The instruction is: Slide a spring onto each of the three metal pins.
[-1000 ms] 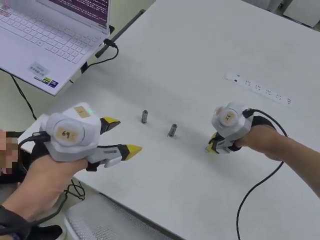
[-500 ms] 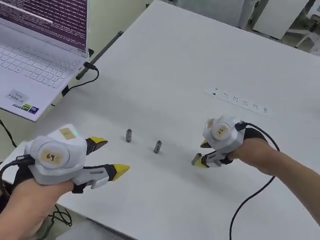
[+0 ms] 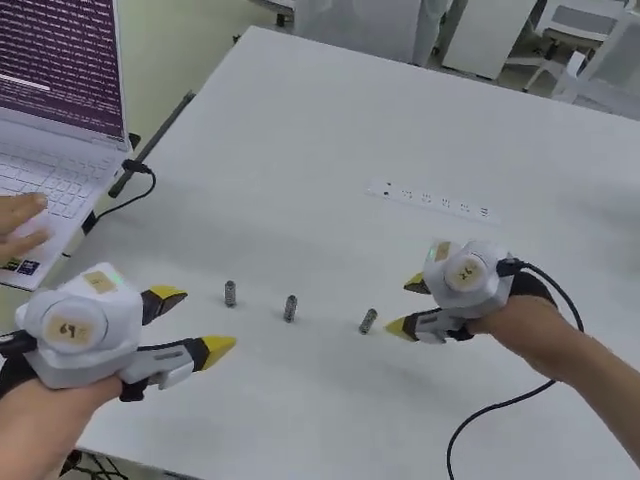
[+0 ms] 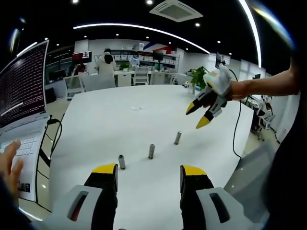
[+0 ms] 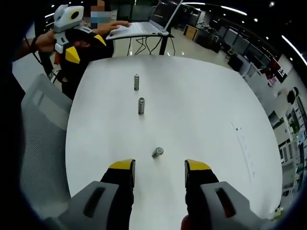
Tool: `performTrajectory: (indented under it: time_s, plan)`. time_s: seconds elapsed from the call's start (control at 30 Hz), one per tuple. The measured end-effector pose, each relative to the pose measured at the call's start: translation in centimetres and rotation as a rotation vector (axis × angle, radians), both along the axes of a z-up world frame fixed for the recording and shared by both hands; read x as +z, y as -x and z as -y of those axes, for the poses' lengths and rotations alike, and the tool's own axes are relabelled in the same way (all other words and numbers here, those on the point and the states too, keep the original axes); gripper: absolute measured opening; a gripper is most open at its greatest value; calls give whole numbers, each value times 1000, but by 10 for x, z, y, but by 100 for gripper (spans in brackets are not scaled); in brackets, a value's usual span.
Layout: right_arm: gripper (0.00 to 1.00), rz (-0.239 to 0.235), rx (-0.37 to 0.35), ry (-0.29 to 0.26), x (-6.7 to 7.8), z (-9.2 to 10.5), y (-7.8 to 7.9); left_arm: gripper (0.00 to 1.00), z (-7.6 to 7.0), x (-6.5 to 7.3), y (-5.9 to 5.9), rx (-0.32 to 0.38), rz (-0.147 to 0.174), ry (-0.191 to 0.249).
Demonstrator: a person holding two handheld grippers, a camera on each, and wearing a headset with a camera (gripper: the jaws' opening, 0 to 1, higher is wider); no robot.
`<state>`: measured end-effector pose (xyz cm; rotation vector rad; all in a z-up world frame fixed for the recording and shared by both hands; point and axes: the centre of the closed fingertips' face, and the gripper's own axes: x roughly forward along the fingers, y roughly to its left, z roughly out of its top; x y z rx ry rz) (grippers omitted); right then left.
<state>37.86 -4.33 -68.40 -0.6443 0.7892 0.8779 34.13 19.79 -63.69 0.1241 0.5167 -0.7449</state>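
White counter (image 3: 330,130) carries three pins (image 3: 290,308) near its front edge, each seemingly sprung. Both left gripper (image 3: 198,320) and right gripper (image 3: 401,305) have fingers apart, empty. Draw the right straight back, clear of the nearest pin (image 3: 368,321).

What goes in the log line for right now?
left tongs: open, empty | right tongs: open, empty | pins: three in row on table
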Motion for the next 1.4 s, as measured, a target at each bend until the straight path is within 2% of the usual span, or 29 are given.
performTrajectory:
  time_s: [0.1,0.4,0.8,1.1,1.4]
  plan:
    - [41,28,-46,-34,8,7,7,48,-3,2,-1,3,3,0]
    - [44,54,-168,-97,21,27,36,48,-9,5,3,8,13,6]
    - [50,87,-322,-257,36,23,72,49,-14,16,11,9,27,12]
    - [55,76,-435,-358,33,20,101,50,-16,19,20,-4,32,15]
    - [61,50,-485,-379,24,15,124,51,-21,17,25,-3,27,25]
